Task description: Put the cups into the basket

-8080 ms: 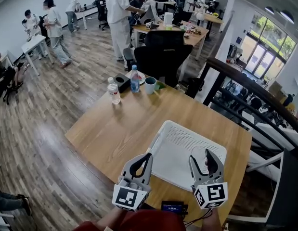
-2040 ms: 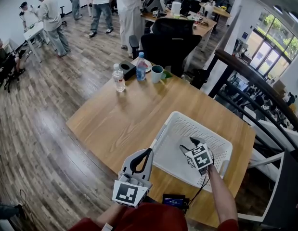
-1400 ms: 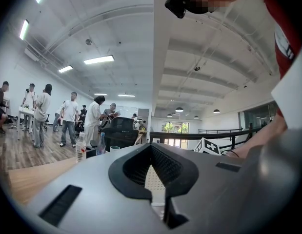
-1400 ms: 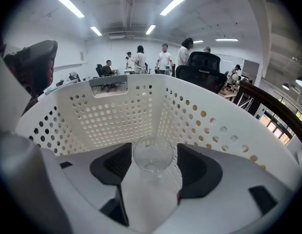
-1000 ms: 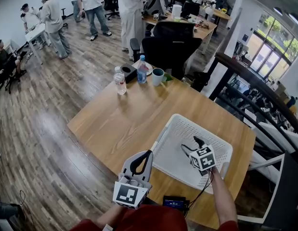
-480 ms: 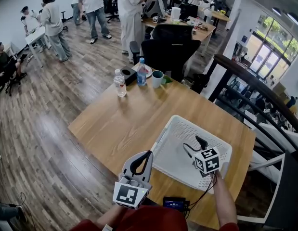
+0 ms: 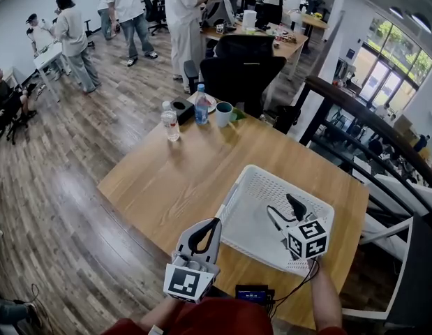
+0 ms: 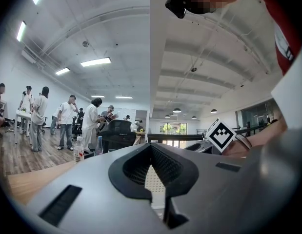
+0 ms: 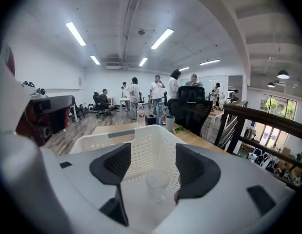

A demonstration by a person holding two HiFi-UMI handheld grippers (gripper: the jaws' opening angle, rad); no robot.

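A white mesh basket (image 7: 252, 237) sits at the near right of the wooden table (image 7: 167, 180). In the right gripper view a clear cup (image 9: 157, 185) stands upright on the floor of the basket (image 9: 116, 134). My right gripper (image 9: 151, 151) is open above it, holding nothing and not touching it. In the head view the right gripper (image 7: 280, 206) hangs over the basket's right half, and I cannot make out the cup there. My left gripper (image 7: 216, 222) is shut and empty at the basket's near left corner. A teal mug (image 7: 220, 114) stands at the table's far edge.
Beside the mug stand two water bottles (image 7: 169, 125) and a black box (image 7: 181, 109). A black office chair (image 7: 240, 68) is behind the table. A dark railing (image 7: 369, 128) runs along the right. A small black device (image 7: 252, 296) lies at the near edge. People stand farther back.
Eight seconds ago my right gripper was near my body. Over the last second it has drawn back toward me and to the right above the basket. My left gripper has stayed still.
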